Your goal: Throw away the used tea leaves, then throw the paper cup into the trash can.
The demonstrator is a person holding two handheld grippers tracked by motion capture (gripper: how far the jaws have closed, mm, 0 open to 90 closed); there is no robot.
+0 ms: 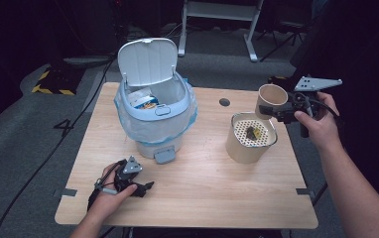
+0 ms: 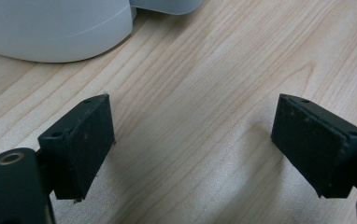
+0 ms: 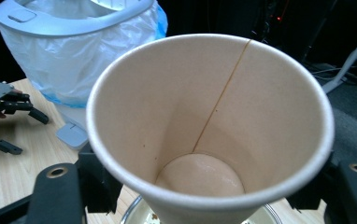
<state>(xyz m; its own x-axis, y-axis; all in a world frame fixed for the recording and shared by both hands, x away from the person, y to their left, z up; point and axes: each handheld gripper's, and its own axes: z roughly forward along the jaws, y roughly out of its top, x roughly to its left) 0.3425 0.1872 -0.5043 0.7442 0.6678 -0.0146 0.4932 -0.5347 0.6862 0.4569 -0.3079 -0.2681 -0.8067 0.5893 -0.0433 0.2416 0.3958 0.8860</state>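
Note:
A beige paper cup (image 1: pixel 271 99) is tipped on its side above the far right rim of a beige canister (image 1: pixel 241 148), and my right gripper (image 1: pixel 276 110) is shut on it. The right gripper view looks into the cup (image 3: pixel 204 116): it is empty, with a brown streak down its seam. A white perforated strainer (image 1: pixel 262 136) tops the canister and carries a dark lump with yellow bits. My left gripper (image 1: pixel 145 187) rests on the table near the front left edge. Its jaws stand open over bare wood (image 2: pixel 193 144).
A light blue pedal bin (image 1: pixel 175 121) stands at the table's middle left with its lid (image 1: pixel 147 59) up, a plastic liner and wrappers inside. Its base (image 2: pixel 50 28) is just beyond the left jaws. A dark round hole (image 1: pixel 224 102) marks the tabletop behind the canister.

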